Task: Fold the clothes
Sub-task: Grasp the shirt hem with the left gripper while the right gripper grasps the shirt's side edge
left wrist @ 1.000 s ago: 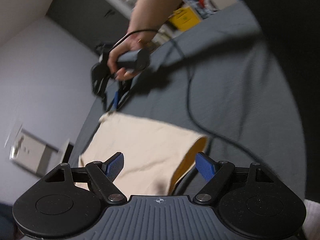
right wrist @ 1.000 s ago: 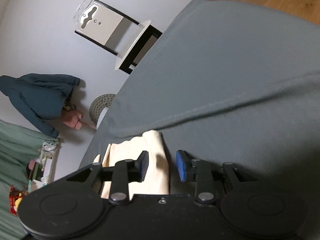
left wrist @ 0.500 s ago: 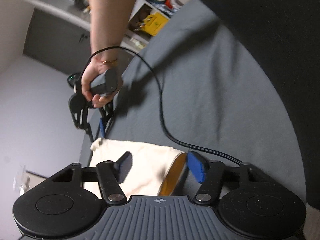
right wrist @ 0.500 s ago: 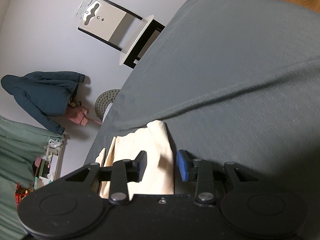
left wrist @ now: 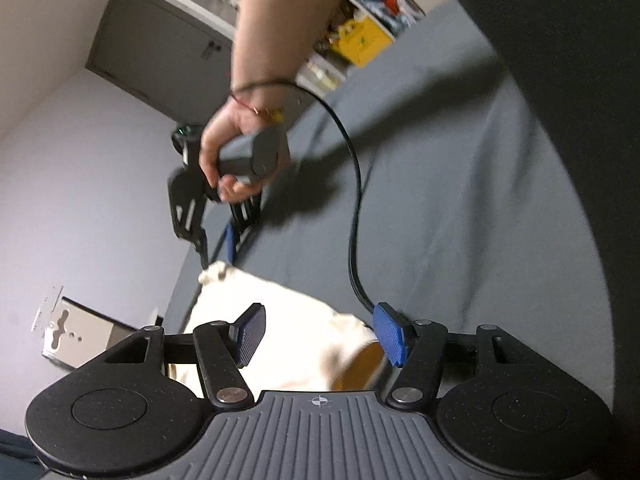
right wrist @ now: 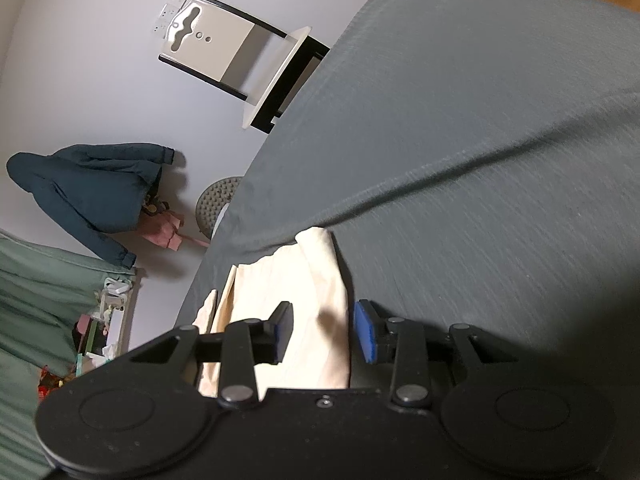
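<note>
A cream garment point(left wrist: 296, 320) with a yellow lining point(left wrist: 362, 368) lies flattened on the grey bed sheet point(left wrist: 460, 200). My left gripper point(left wrist: 320, 336) is open over its near end, with the cloth lying between the blue pads. A hand holds my right gripper point(left wrist: 216, 246) just above the garment's far corner. In the right wrist view the right gripper point(right wrist: 324, 332) is open, and the cream garment point(right wrist: 320, 276) runs under the gap between its fingers. Neither gripper pinches the cloth.
A black cable point(left wrist: 354, 200) trails across the sheet from the right gripper towards my left one. A crease point(right wrist: 460, 164) crosses the sheet. Off the bed are a white and black chair point(right wrist: 256, 64), a hanging dark jacket point(right wrist: 92, 188) and shelves with a yellow box point(left wrist: 364, 40).
The left gripper's fingers have narrowed a little and moved closer over the garment's near end. The right gripper has slid further over the far corner, so more cloth shows between its fingers.
</note>
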Motion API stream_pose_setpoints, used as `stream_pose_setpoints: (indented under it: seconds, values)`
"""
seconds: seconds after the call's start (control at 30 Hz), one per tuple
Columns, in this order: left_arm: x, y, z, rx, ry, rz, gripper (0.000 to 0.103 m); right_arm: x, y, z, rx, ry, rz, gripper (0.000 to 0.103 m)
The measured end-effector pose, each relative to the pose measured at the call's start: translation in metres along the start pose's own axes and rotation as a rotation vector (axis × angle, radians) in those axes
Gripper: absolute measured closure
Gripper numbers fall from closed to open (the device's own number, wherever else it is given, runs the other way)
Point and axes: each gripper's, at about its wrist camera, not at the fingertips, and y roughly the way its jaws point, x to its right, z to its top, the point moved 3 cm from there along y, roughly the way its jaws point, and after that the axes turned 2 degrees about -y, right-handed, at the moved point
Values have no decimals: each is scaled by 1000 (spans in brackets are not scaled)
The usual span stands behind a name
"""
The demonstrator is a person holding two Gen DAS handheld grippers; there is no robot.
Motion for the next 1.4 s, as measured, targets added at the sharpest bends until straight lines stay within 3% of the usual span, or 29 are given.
stream_pose_setpoints:
  seconds: [0.27, 0.43, 0.7, 0.93, 1.13, 1.2, 1.33, 1.4]
  values:
    - [11, -6, -9, -23, 112, 10, 42, 0, -2, -3, -5, -5, 10, 69]
    - [9, -1, -7, -75, 122, 5, 42, 1, -3, -5, 0, -3, 13, 69]
    - [25, -8, -5, -72, 272, 54, 42, 2, -3, -3, -4, -7, 8, 69]
    - [26, -6, -8, -63, 297, 51, 42, 0, -5, -6, 2, -3, 6, 69]
    - [21, -2, -1, -51, 177, 43, 43, -2, -4, -5, -1, -7, -4, 68]
    - [24, -3, -2, -35, 179, 41, 49, -2, -4, -5, -3, -8, -4, 68]
    - [30, -3, -5, -36, 152, -4, 79, -2, -4, -3, -7, -2, -6, 68]
    - [34, -4, -6, -31, 138, -9, 82, -2, -3, 0, -5, 1, -9, 68]
